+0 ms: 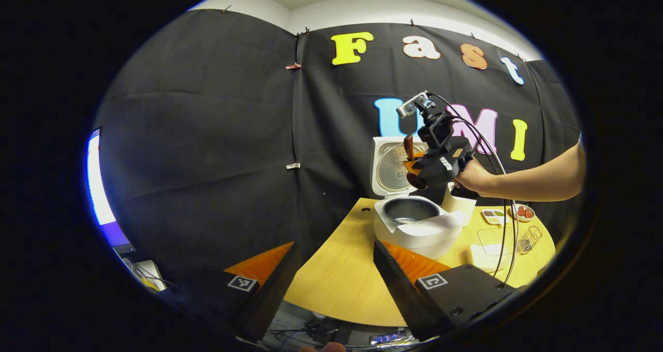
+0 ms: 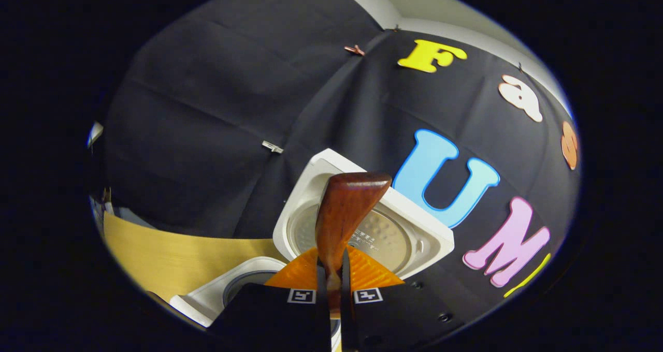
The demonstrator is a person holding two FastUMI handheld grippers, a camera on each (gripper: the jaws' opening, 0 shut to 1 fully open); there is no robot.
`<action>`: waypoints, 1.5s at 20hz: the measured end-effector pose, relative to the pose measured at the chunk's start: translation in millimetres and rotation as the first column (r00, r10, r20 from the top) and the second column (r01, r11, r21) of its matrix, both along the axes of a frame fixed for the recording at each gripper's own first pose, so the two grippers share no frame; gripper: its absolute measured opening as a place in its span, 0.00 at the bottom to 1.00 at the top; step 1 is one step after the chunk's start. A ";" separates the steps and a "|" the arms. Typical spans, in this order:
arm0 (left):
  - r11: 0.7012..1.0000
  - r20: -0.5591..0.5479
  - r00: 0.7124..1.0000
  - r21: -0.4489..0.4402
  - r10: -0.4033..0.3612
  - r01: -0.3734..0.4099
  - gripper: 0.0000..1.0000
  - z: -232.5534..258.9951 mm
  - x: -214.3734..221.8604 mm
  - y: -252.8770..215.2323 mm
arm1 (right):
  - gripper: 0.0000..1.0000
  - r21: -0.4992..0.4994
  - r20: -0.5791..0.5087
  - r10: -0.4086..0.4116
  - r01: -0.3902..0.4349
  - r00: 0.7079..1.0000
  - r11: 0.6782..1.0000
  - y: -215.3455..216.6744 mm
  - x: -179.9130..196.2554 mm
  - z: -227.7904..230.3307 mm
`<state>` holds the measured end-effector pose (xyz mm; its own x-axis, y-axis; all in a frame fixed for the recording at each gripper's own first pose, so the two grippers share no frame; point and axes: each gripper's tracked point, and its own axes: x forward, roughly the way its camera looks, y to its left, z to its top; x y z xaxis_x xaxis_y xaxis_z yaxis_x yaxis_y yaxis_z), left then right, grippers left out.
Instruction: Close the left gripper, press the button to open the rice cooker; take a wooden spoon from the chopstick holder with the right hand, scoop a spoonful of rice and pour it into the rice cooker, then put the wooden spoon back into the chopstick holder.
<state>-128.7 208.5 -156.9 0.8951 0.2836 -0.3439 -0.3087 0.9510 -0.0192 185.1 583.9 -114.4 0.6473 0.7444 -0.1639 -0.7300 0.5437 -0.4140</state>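
1. The right gripper (image 2: 331, 284) is pinching the wooden spoon (image 2: 346, 207) by its handle, both fingers tight on it. In the right gripper view the spoon sticks straight out along the fingers, bowl end up against the raised lid (image 2: 414, 228).
2. From the left gripper view, that right gripper (image 1: 414, 168) hangs above the rice cooker (image 1: 417, 228), slightly toward the back, with the open pot (image 1: 409, 209) right below. Can't tell if there's rice on the spoon.
3. My guess: whatever comes next hinges on the spoon's long axis pointing at the lid, not down into the pot.
4. The left gripper (image 1: 334, 269) has its fingers spread apart, holding nothing, low and near the table's front edge, well away from the cooker. The right hand is much closer.
5. The round wooden table (image 1: 336, 279) also holds small dishes (image 1: 510, 215) and a wire rack (image 1: 531, 237) on the far right.
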 end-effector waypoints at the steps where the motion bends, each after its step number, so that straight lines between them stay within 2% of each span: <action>1: 1.000 0.003 1.000 -0.002 0.001 -0.001 0.97 0.6 -1.1 0.1 | 0.12 -0.016 0.011 0.013 -0.013 1.000 1.000 1.9 -4.0 -2.0; 3: 1.000 0.004 1.000 0.000 0.004 -0.004 0.97 0.5 -0.6 -0.3 | 0.12 -0.019 -0.026 0.015 -0.016 1.000 1.000 0.9 -6.7 -9.2; 4: 1.000 0.004 1.000 0.006 0.004 -0.004 0.97 0.9 -0.6 -1.1 | 0.12 0.009 -0.088 0.007 -0.006 0.996 1.000 -0.6 -6.1 -13.7; 5: 1.000 0.001 1.000 0.014 0.002 -0.002 0.97 1.3 -1.4 -1.8 | 0.12 0.052 -0.157 -0.015 0.023 0.987 0.998 -1.6 -2.9 -15.1; 7: 1.000 -0.005 1.000 0.025 -0.004 0.004 0.97 1.0 -2.9 -4.2 | 0.12 0.133 -0.295 -0.075 0.119 0.952 0.984 -11.1 9.4 -14.7; 10: 1.000 0.006 1.000 0.015 -0.016 0.016 0.97 4.7 -0.2 -9.2 | 0.12 0.218 -0.482 -0.115 0.246 0.869 0.944 -34.4 21.4 -19.4; 12: 1.000 0.014 1.000 0.013 -0.017 0.016 1.00 7.9 2.1 -11.6 | 0.12 0.297 -0.595 -0.102 0.335 0.798 0.894 -49.6 28.5 -10.8; 14: 1.000 0.027 0.999 0.018 -0.020 0.020 0.97 12.4 2.9 -13.5 | 0.12 0.367 -0.689 -0.063 0.423 0.722 0.829 -72.1 34.2 1.2; 15: 1.000 0.034 0.999 0.021 -0.024 0.023 0.97 16.1 5.1 -15.6 | 0.12 0.385 -0.709 -0.050 0.446 0.703 0.808 -84.5 36.1 7.4; 21: 0.999 0.067 0.996 0.014 -0.052 0.051 0.97 31.1 13.9 -30.5 | 0.12 0.524 -0.725 0.033 0.519 0.688 0.675 -176.6 33.6 63.4; 24: 0.997 0.088 0.993 0.016 -0.074 0.073 0.97 40.9 21.8 -43.3 | 0.11 0.568 -0.697 0.019 0.536 0.717 0.625 -233.7 35.2 89.8; 27: 0.995 0.107 0.989 0.030 -0.101 0.098 0.97 51.9 33.0 -56.5 | 0.12 0.584 -0.664 -0.019 0.534 0.748 0.611 -297.8 25.2 101.7; 30: 0.991 0.127 0.984 0.042 -0.129 0.124 0.97 64.8 45.5 -73.4 | 0.12 0.570 -0.612 -0.105 0.529 0.784 0.629 -367.5 18.7 102.3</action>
<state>-83.2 135.2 -92.1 0.9608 0.1746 -0.2154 -0.1828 0.9830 -0.0188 203.8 216.4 -12.1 0.8477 0.5268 -0.0621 -0.4195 0.7374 0.5294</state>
